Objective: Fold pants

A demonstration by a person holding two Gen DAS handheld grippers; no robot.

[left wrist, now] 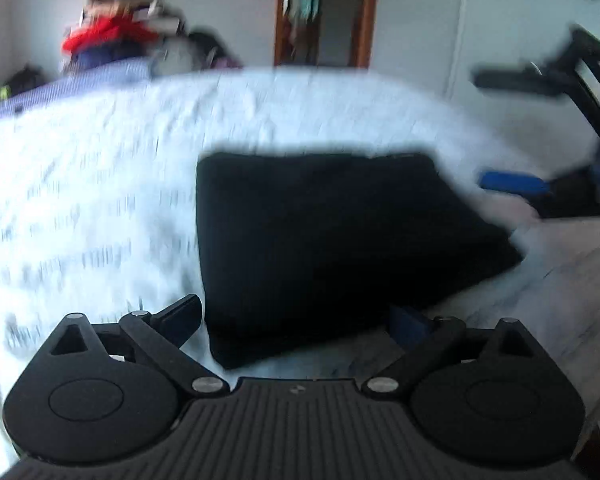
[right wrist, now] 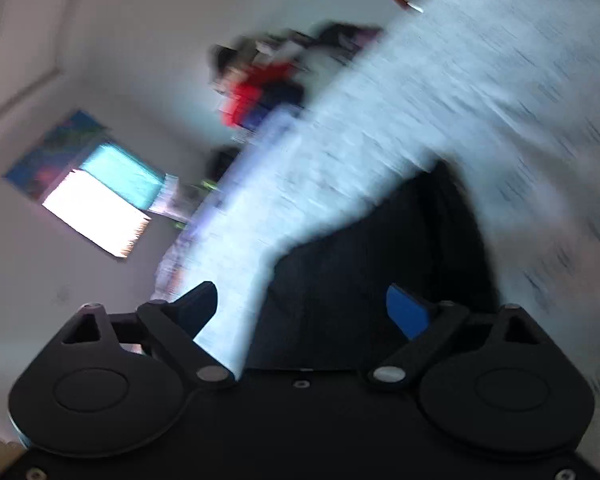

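The black pants (left wrist: 332, 240) lie folded into a thick rectangle on the white patterned bed sheet (left wrist: 100, 200). My left gripper (left wrist: 296, 320) is open and empty, its fingers spread just before the near edge of the pants. My right gripper (left wrist: 512, 128) shows blurred at the far right of the left wrist view, open, above the bed's right side. In the right wrist view, tilted and blurred, my right gripper (right wrist: 312, 312) is open and empty, with the pants (right wrist: 380, 280) just beyond its fingers.
A pile of red and dark clothes (left wrist: 116, 36) sits at the far end of the bed. A wooden door frame (left wrist: 324, 12) is behind. A bright window (right wrist: 96, 216) is on the wall. The floor (left wrist: 572, 280) shows right of the bed.
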